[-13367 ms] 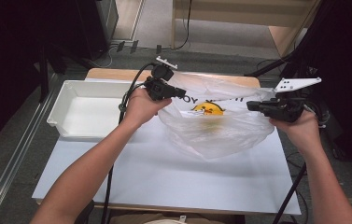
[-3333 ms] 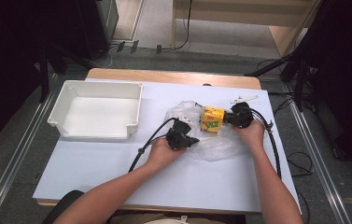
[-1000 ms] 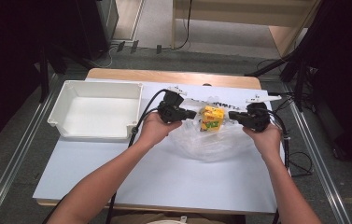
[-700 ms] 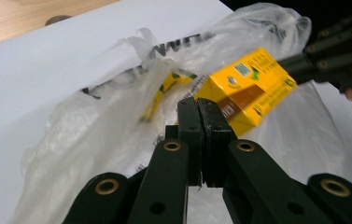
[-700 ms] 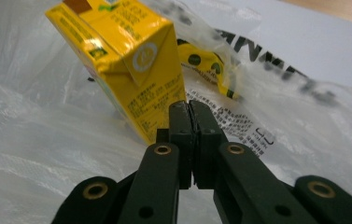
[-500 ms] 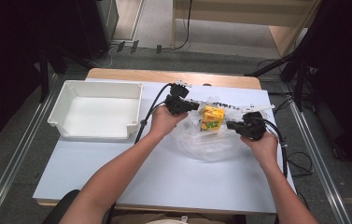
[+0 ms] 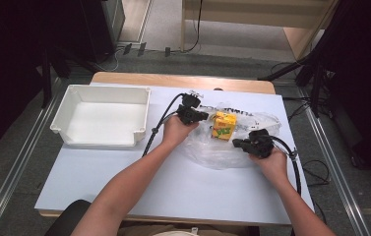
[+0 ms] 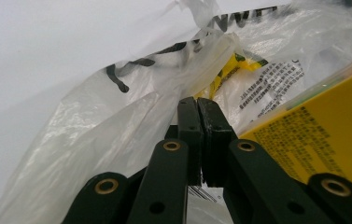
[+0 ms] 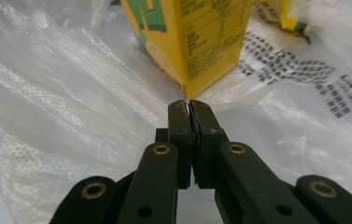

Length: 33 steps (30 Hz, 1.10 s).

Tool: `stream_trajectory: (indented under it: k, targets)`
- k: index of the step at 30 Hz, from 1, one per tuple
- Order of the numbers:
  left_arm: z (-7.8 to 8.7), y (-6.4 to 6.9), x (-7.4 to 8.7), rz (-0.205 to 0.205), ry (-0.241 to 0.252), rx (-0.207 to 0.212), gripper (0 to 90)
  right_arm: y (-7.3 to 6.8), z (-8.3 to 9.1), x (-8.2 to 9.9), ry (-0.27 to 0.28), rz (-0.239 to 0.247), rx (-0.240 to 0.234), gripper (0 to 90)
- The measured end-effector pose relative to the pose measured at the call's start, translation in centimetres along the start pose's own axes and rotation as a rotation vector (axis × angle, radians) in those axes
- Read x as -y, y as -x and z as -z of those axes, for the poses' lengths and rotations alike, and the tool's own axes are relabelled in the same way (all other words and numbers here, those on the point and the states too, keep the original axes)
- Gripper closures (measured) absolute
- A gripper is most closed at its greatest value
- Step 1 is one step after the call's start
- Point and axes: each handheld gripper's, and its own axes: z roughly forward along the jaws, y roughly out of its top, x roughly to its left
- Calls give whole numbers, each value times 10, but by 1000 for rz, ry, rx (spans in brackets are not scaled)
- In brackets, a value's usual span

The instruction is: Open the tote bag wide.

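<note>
Nearest the person, at about four o'clock from the table's middle, the right gripper (image 7: 246, 144) sits low on the clear plastic bag (image 7: 207, 152); in the right gripper view its jaws are pressed fully together, and it looks as if a fold of the film is pinched between the pads, though the film is too thin to be sure. Just beyond, at one o'clock, the yellow drink carton (image 7: 223, 125) stands upright inside the bag, between the two grippers. At twelve o'clock the left gripper (image 7: 200, 116) is also closed flat, its pads (image 8: 197, 122) apparently nipping the printed bag edge beside the carton. Farther off, at ten o'clock, the white tray (image 7: 70, 114) stands well apart.

The risk, as I judge it, is slip: the film is slick (and crumpled), so an uneven pull could draw it out of one pinch, or tip the carton over inside the bag. A hard tug might tear the film.
</note>
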Motion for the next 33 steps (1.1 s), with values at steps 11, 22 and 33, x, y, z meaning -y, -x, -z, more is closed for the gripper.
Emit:
stream_trajectory:
  k: [11, 22, 33]
  targets:
    - [-14, -4, 6, 5, -23, -15, 893, -13, -1, 15, 16, 54, -38, 894]
    - [-17, -7, 8, -2, -33, -23, 888, -31, 9, 31, 20, 112, -82, 900]
    - [-17, -2, 10, -46, -48, 16, 881, -40, 12, 33, -2, 142, -99, 900]
